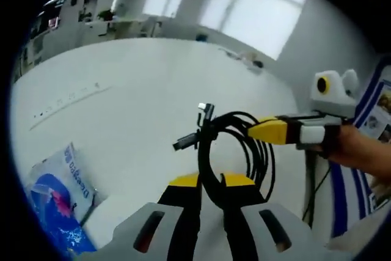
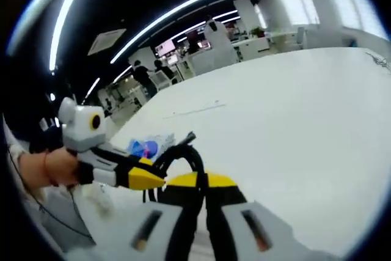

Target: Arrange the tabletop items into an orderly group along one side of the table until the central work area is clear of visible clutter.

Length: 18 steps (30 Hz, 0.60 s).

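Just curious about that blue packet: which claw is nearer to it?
Left. The blue packet lies just beside the left claw; the right claw is beyond the cable, farther off.

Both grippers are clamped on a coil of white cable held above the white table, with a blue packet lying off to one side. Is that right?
Nearly: the cable coil is black, as the left gripper view shows. The left gripper and right gripper both clamp it above the white table, blue packet aside.
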Available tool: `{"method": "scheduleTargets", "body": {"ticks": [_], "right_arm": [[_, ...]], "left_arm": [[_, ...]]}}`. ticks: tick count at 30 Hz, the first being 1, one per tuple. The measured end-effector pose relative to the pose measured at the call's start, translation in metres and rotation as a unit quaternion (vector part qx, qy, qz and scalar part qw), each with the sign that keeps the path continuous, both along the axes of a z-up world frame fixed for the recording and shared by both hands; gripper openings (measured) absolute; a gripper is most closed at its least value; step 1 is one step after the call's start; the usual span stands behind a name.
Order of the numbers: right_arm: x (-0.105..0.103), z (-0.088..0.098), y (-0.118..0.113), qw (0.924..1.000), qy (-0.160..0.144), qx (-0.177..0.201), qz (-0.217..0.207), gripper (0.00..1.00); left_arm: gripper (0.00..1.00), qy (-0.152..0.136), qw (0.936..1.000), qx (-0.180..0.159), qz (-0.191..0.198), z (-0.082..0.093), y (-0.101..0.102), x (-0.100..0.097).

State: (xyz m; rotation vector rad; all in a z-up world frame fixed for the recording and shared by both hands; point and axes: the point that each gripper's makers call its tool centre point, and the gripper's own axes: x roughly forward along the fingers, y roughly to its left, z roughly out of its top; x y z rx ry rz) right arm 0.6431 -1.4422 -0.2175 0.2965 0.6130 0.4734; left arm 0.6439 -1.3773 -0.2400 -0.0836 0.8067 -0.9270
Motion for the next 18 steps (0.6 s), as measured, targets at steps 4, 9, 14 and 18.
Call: {"method": "scheduleTargets", "body": {"ticks": [4,9,14,18], "right_arm": [[0.0,-0.019,-0.011,0.9996,0.029,-0.001,-0.008,0.0],[0.004,-0.041,-0.022,0.9985,0.052,-0.011,-0.01,0.0],[0.007,-0.051,-0.03,0.9976,0.066,-0.02,-0.012,0.0],[0.009,-0.06,-0.032,0.9965,0.077,-0.032,-0.009,0.0]], "left_arm": [[0.08,0.021,0.9998,0.005,0.003,-0.014,-0.009,-0.001],[0.09,0.047,0.9987,0.014,0.014,-0.031,-0.017,-0.001],[0.09,0.062,0.9977,0.018,0.02,-0.041,-0.024,0.002],[0.09,0.074,0.9967,0.019,0.027,-0.049,-0.026,0.005]]}}
